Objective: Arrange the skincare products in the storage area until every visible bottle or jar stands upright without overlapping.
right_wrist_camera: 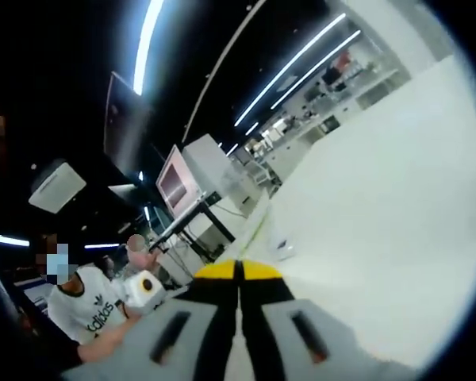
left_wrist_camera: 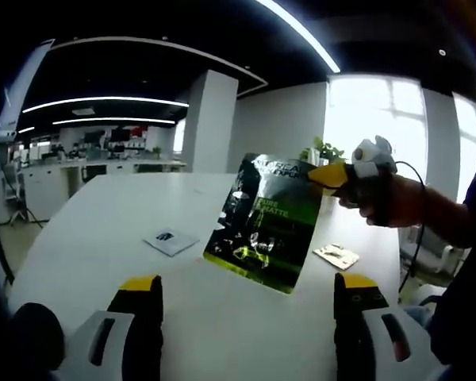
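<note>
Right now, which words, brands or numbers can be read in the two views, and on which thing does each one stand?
"PURE MATTE": on the dark green packet held in the right gripper, read with some doubt.
"adidas": on a person's white shirt in the right gripper view.
Too blurred to read: the top line of the packet, the print on the small grey sachet and on the pale sachet on the white table.

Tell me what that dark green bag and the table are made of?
The bag looks like shiny plastic film or foil; light glints off its crinkled face. The table looks like smooth white laminate or painted board, evenly matte; which one is hard to tell.
</note>
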